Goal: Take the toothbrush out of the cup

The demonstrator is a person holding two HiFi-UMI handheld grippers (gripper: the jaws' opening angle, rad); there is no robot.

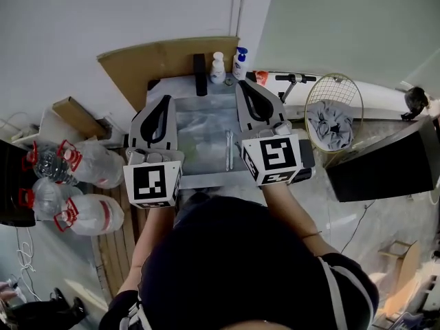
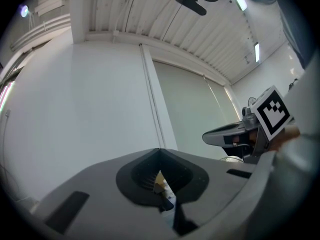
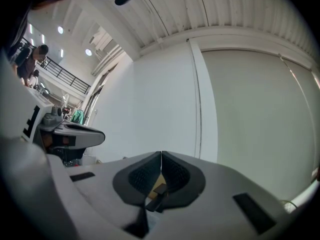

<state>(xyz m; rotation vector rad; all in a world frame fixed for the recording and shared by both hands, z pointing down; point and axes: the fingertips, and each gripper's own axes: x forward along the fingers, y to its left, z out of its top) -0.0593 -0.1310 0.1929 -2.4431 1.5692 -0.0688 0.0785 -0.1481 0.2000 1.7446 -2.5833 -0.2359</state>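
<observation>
In the head view a small grey table (image 1: 206, 179) stands in front of me. A slim pale stick, seemingly the toothbrush (image 1: 228, 150), lies on it between the grippers. No cup can be made out for sure; a faint greenish blur (image 1: 194, 150) sits on the tabletop. My left gripper (image 1: 166, 100) hovers over the table's left side, shut and empty. My right gripper (image 1: 243, 83) hovers over the right side, also shut and empty. Both gripper views look up at the wall and ceiling, with the left gripper's (image 2: 160, 152) and the right gripper's (image 3: 161, 155) jaws pressed together.
Two pump bottles (image 1: 218, 67) (image 1: 239, 62) and a black upright piece (image 1: 200, 74) stand at the table's far edge. A wire basket with cloth (image 1: 333, 117) is at the right, large water bottles (image 1: 86, 163) at the left, a cardboard sheet (image 1: 165, 60) behind.
</observation>
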